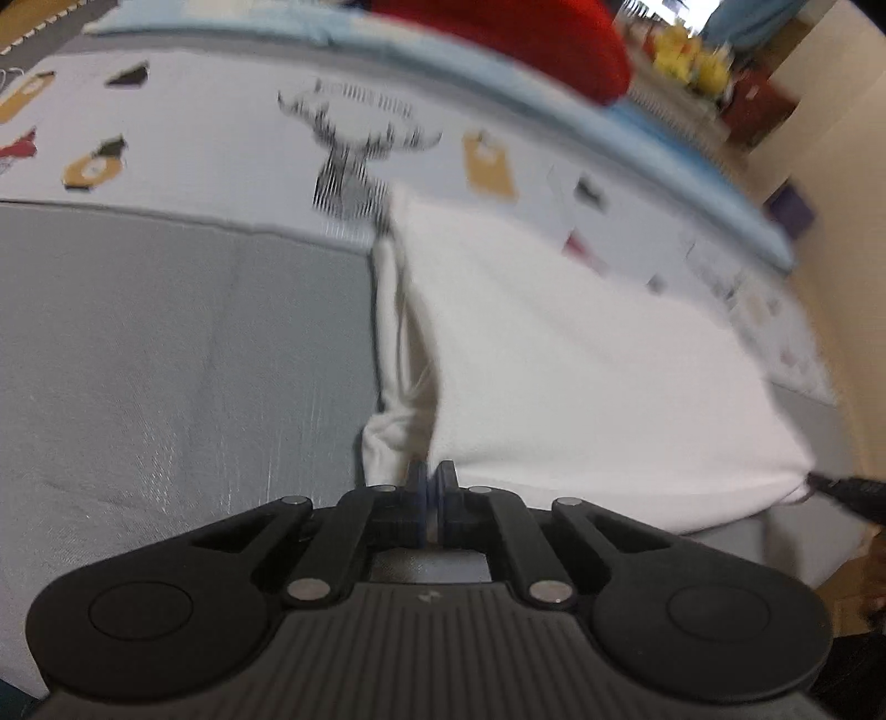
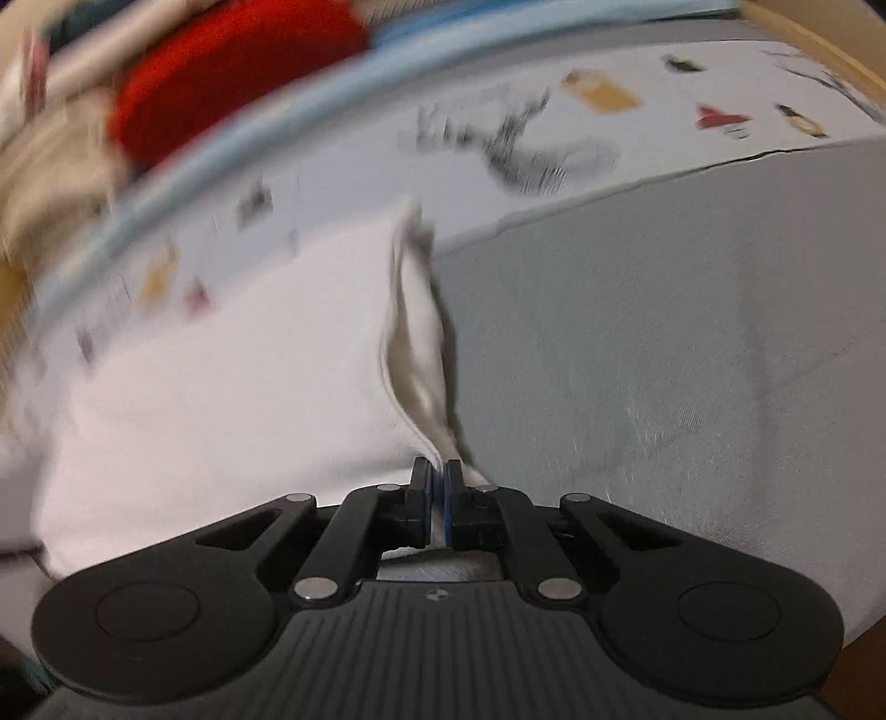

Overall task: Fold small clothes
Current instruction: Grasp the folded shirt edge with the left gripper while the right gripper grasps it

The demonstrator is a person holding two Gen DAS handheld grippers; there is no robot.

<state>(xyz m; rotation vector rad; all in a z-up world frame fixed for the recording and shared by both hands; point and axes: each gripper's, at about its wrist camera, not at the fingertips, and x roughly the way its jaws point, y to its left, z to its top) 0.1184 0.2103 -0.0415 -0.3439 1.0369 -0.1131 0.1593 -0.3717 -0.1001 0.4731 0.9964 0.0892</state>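
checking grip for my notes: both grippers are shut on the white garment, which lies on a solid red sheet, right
Not quite. Both the left gripper and the right gripper are shut on the white garment, but it lies on a grey sheet, as the left wrist view shows. The red thing sits farther back.

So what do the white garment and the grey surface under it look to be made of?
White garment: soft matte knit, probably cotton; it drapes and creases at the pinched edge. Grey surface: woven fabric with faint sheen, fine weave lines showing.

L tool (image 1: 431, 479) & R tool (image 2: 439, 482): both w/ jaws pinched tight on white cloth (image 1: 581, 360).
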